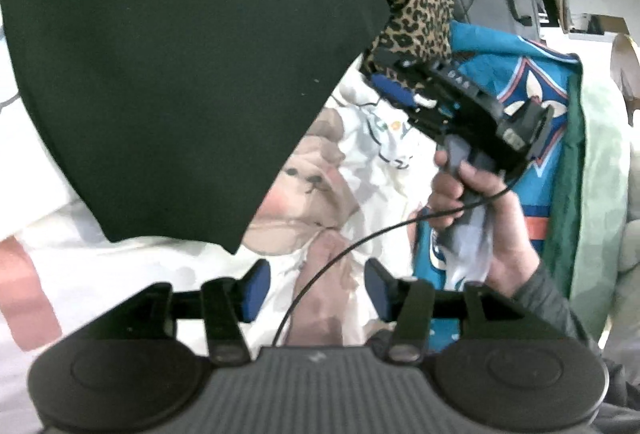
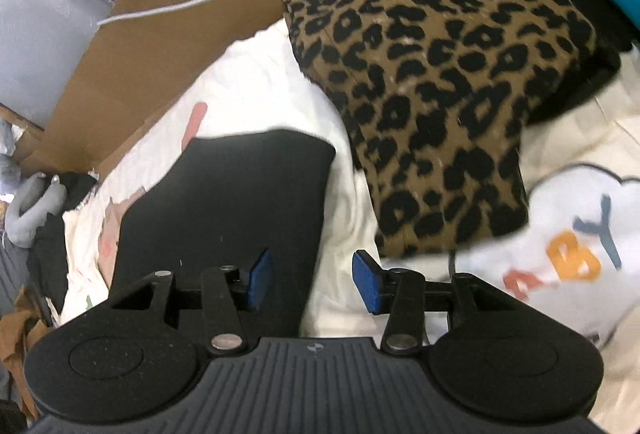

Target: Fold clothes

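Observation:
A folded black garment (image 1: 160, 74) lies flat on the white printed bedding (image 1: 360, 154), up and left of my left gripper (image 1: 316, 286). That gripper is open over the bedding with nothing between its blue pads. A folded leopard-print garment (image 1: 420, 2) sits at the far right of the black one. A hand (image 1: 480, 202) holds my right gripper (image 1: 384, 78) just below the leopard piece. In the right wrist view my right gripper (image 2: 314, 282) is open and empty, between the black garment (image 2: 224, 202) and the leopard garment (image 2: 432, 82).
A teal jersey (image 1: 532, 82) and a green cloth (image 1: 600, 174) lie at the right. Brown cardboard (image 2: 168, 34) stands beyond the bedding's far edge. A white patch with coloured letters (image 2: 568, 258) is at the right. A black cable (image 1: 340, 254) runs across the left gripper.

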The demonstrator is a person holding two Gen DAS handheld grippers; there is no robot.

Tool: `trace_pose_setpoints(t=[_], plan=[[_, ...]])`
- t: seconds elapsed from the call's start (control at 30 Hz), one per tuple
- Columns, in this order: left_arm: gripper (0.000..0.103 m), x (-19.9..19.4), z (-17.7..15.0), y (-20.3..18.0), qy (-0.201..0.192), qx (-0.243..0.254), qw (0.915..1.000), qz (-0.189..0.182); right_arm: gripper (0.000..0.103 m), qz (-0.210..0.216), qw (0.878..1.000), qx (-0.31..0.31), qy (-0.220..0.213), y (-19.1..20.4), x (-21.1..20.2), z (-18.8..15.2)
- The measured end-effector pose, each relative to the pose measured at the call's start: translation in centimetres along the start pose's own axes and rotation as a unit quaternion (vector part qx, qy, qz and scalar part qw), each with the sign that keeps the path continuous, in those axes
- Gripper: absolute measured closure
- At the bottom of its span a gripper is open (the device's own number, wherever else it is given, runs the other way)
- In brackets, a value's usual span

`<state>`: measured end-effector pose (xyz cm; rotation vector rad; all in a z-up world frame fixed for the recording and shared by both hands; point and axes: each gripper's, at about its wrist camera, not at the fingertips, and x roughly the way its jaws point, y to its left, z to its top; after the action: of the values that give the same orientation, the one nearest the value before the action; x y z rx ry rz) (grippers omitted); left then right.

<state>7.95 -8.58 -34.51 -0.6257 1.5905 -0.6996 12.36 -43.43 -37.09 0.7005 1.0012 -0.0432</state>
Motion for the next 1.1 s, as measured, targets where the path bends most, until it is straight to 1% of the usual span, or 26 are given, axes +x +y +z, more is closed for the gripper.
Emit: trace_pose_setpoints(t=[0.07,0.17,0.23,0.33,0.53,0.63,0.77,0.83,0.93,1.03,1.1], plan=[[0.049,-0.4,0.4,-0.4,-0.008,0.003,1.0,0.005,0.051,-0.004,1.0,-0.005,0.008,0.2,-0.1,-0.6],[0.049,-1.1,1.3,-1.1,-0.019,-0.002,0.9998,0.002,0.051,-0.005,1.0,-0.007,0.016,0.8,-0.3,-1.4],[0.049,-2.1,1.8,-1.4,-0.034,0.001,0.9994,0.003,0.051,-0.006,1.0,-0.011,0.02,1.3,-0.5,-1.7],[0.046,-3.5,2.4,-1.3,-0.056,0.006,0.9983,0.015,0.051,-0.01,0.999,-0.023,0.024,2.0,-0.8,-2.0],[0.046,-5.6,3.7,-0.6,-0.094,-0.001,0.9948,0.039,0.051,-0.009,0.999,-0.01,0.029,2.3,-0.9,-2.6],[0.046,-6.3,4.4,-0.4,-0.111,0.003,0.9923,0.054,0.051,-0.009,0.999,-0.007,0.033,2.4,-0.8,-3.0],[0.046,-6.5,5.3,0.1,-0.127,0.005,0.9881,0.086,0.051,-0.005,0.999,0.006,0.038,2.5,-0.6,-3.4],[0.046,-6.5,5.7,0.4,-0.132,0.005,0.9869,0.093,0.051,0.004,0.999,0.021,0.039,2.5,-0.6,-3.5],[0.046,-6.4,6.3,0.8,-0.14,0.008,0.9847,0.103,0.051,0.008,0.999,0.026,0.04,2.6,-0.6,-3.6],[0.046,-6.7,6.9,1.3,-0.153,0.019,0.9809,0.119,0.051,0.015,0.998,0.041,0.041,2.6,-0.5,-3.7],[0.046,-7.0,7.6,1.5,-0.165,0.041,0.9761,0.135,0.051,0.02,0.997,0.054,0.041,2.4,-0.4,-3.7]])
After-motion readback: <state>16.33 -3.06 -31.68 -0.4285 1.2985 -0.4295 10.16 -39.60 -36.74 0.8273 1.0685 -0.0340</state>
